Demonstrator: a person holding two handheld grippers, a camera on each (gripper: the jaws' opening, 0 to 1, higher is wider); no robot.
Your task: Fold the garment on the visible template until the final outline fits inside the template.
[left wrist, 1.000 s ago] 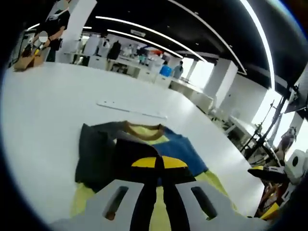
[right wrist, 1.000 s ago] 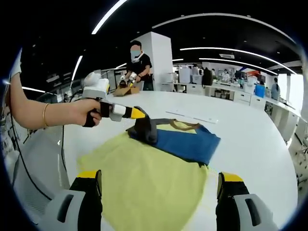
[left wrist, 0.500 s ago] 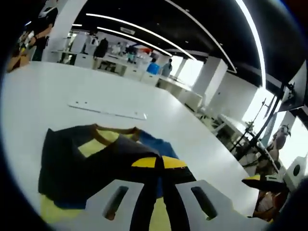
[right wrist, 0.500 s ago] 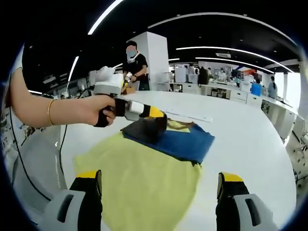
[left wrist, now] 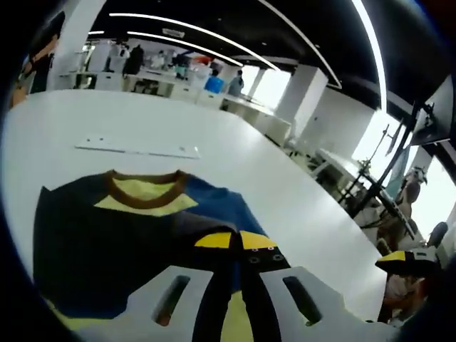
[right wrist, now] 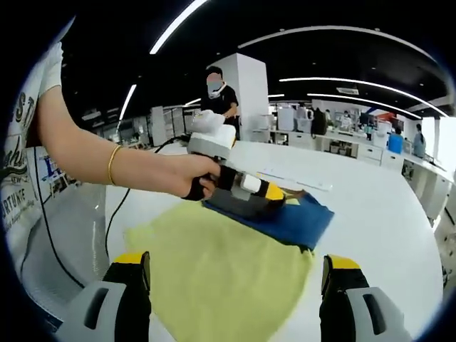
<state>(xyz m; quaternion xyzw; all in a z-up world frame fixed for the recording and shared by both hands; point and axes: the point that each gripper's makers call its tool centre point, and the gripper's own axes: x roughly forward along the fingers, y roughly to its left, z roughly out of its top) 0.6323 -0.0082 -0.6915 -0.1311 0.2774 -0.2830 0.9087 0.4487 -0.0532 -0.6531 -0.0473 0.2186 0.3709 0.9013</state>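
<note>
In the right gripper view, the person's bare forearm with a gold bracelet [right wrist: 112, 164] reached across from the left, and the hand [right wrist: 191, 175] held the left claw [right wrist: 271, 194] level and low over the blue T-shirt [right wrist: 303, 221], closed on a dark fold of it. The T-shirt lay on the yellow template [right wrist: 214, 274] on the white table [right wrist: 385, 235]. The right claw [right wrist: 231, 285] stood wide apart, holding nothing.

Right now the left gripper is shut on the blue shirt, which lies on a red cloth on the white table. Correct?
Not quite: the cloth under the blue shirt is yellow, not red, as the right gripper view shows. The rest holds: the left gripper is shut on the shirt, and both lie on the white table.
</note>
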